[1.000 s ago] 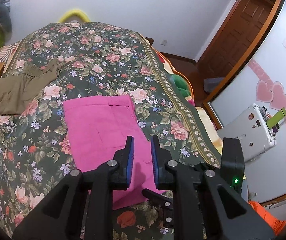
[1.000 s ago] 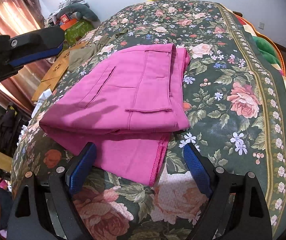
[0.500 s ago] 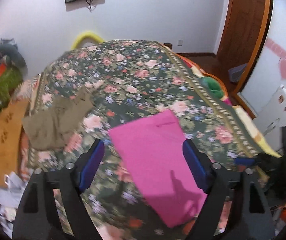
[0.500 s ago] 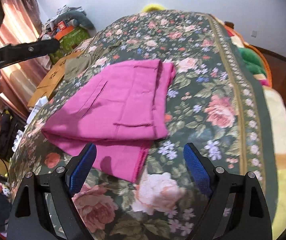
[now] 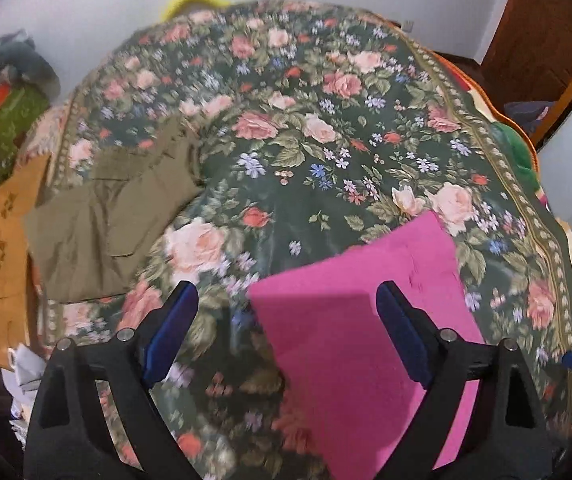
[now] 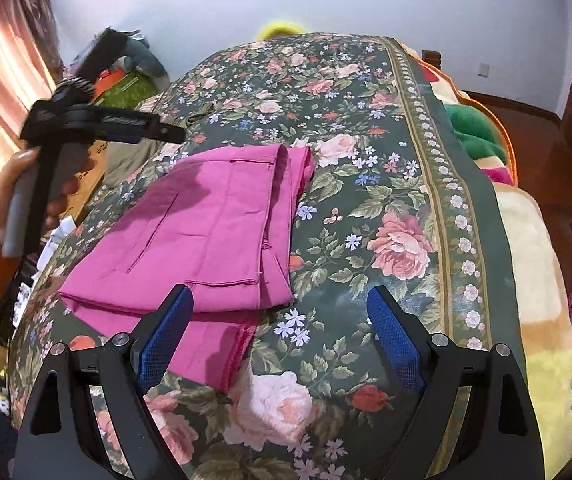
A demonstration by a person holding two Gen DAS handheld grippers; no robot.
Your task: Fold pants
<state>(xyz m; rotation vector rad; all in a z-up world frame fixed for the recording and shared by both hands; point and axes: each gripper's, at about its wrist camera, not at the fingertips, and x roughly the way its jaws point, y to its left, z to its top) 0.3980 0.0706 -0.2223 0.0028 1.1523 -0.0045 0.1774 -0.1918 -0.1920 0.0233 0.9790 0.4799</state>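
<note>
Folded pink pants (image 5: 366, 320) (image 6: 214, 232) lie on the floral bedspread (image 5: 306, 140) (image 6: 366, 200), with a lower layer sticking out toward the near edge. My left gripper (image 5: 286, 292) (image 6: 166, 131) hovers over the bed's left side, its jaws opening wide. Nothing is between its pads; the pink pants lie flat below. Crumpled olive pants (image 5: 114, 208) (image 6: 134, 156) rest farther left on the bed. Above the pink pants' near right corner my right gripper (image 6: 278, 296) stands open, holding nothing.
A hand (image 6: 14, 184) in an orange sleeve holds the left gripper. Brown cardboard (image 5: 6, 240) and a green bag (image 5: 6, 128) lie off the bed's left side. A yellow blanket (image 6: 526, 260) hangs along the right edge. A wooden door (image 5: 546, 20) stands at the far right.
The left gripper went from shut to wide open and swung left, off the pink pants toward the olive pants. The right gripper drew back slightly and stayed open.
</note>
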